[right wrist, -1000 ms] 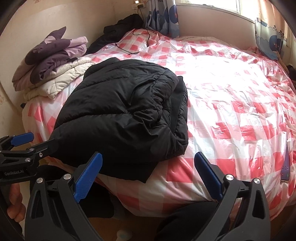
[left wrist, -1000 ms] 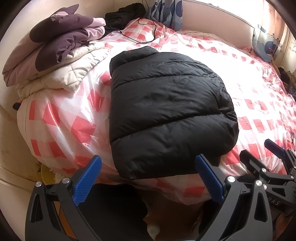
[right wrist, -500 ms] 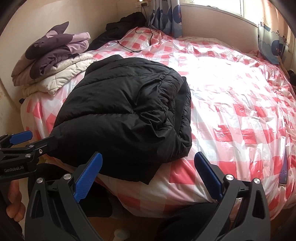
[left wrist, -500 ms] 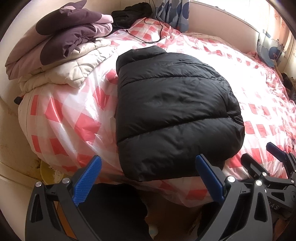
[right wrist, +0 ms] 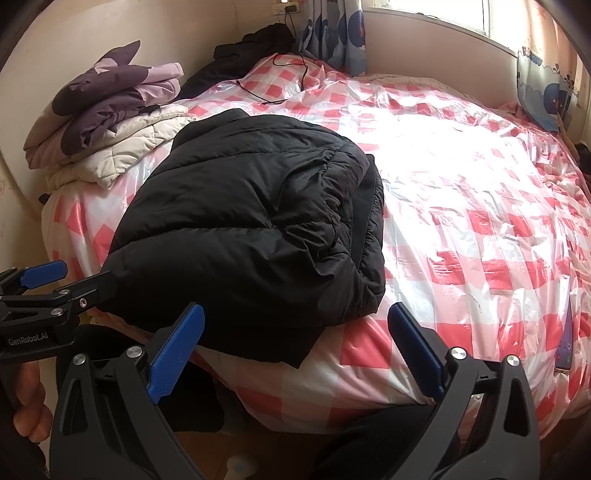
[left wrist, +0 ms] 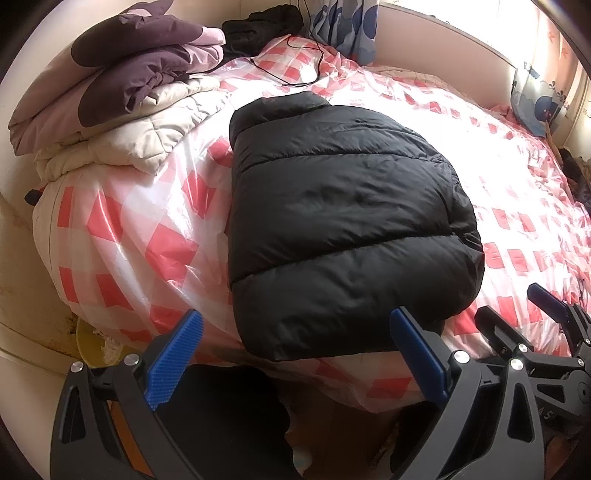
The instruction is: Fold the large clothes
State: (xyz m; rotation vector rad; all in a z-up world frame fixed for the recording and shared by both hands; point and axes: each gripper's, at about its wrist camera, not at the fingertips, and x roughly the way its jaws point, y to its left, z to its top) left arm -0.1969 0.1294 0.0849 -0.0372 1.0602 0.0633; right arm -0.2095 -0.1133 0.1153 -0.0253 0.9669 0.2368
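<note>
A black puffer jacket lies folded into a thick bundle on the near side of the bed, its lower edge hanging over the mattress edge. My left gripper is open just in front of that edge, holding nothing. The right wrist view shows the same jacket from the right, with the zip side facing the bed's middle. My right gripper is open and empty, low before the jacket's near corner. The left gripper appears at the left there, one finger tip close against the jacket's side. The right gripper shows at the right.
The bed carries a glossy red-and-white checked cover. Folded purple and cream quilts are stacked at its back left. Dark clothes and a black cable lie by the head. A phone rests near the right edge.
Both views have shifted slightly, showing more of the quilt pile and bed head. The jacket lies as before, and both grippers have stayed open.
</note>
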